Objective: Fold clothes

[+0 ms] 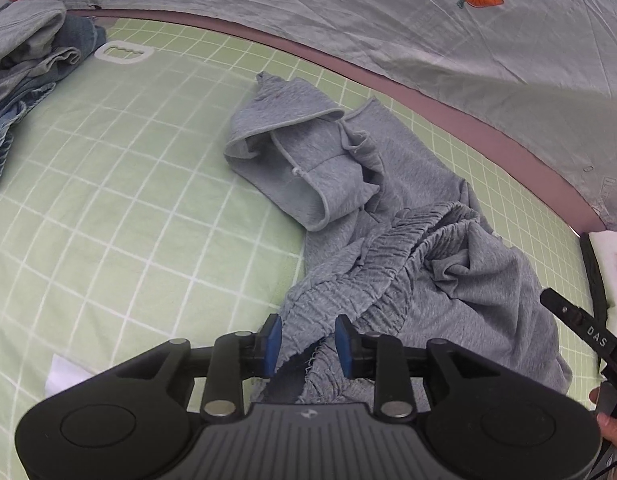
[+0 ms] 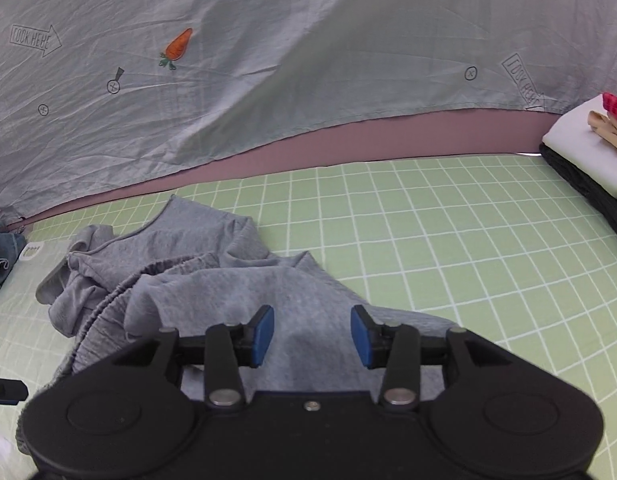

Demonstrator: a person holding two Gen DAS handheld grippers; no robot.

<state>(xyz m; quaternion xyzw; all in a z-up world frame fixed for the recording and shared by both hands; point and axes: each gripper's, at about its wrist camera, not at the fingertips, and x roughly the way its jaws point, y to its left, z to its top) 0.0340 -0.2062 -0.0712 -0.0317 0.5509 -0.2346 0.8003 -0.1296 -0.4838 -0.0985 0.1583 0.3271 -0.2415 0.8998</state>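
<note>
A light green sheet (image 2: 448,248) crossed by a grid of white lines is spread over the whole work surface, and everything else is placed relative to it. Along its far edge a mauve band (image 2: 348,140) is seen, and above that band a pale grey cloth (image 2: 308,40) printed with orange carrots, arrows and small crossed circles is hung as a backdrop. A white rectangular label (image 1: 123,53) is shown on the sheet near its far left corner, and the scene is lit evenly and softly, with only faint shadows cast on the sheet.
</note>
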